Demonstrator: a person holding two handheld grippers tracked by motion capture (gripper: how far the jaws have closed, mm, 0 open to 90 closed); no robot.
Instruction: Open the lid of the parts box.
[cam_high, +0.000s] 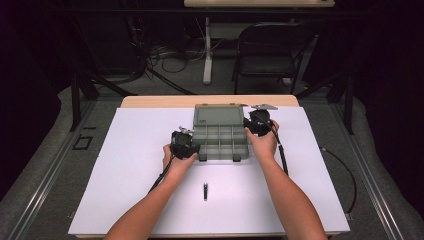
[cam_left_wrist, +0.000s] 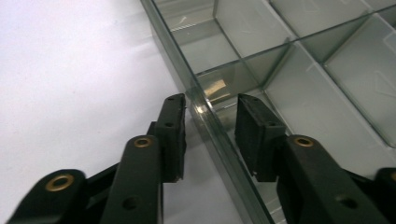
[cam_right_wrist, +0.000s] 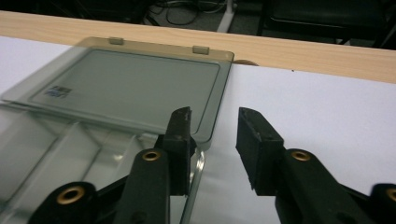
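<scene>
A translucent grey compartment box (cam_high: 220, 148) lies open on the white sheet, its lid (cam_high: 218, 116) folded back flat behind it. My left gripper (cam_high: 192, 145) is at the box's left side. In the left gripper view my left gripper (cam_left_wrist: 210, 100) straddles the box's thin side wall (cam_left_wrist: 205, 116), jaws apart, with a gap on each side of the wall. My right gripper (cam_high: 248, 125) is at the box's right side near the hinge. In the right gripper view my right gripper (cam_right_wrist: 215, 114) stands open, one jaw over the lid (cam_right_wrist: 126, 84) corner, the other over bare sheet.
A small dark stick-like object (cam_high: 205, 191) lies on the white sheet (cam_high: 125, 165) between the forearms, nearer the front edge. The wooden table edge (cam_right_wrist: 303, 56) runs behind the lid. A dark folding chair (cam_high: 270, 50) and cables are on the floor beyond.
</scene>
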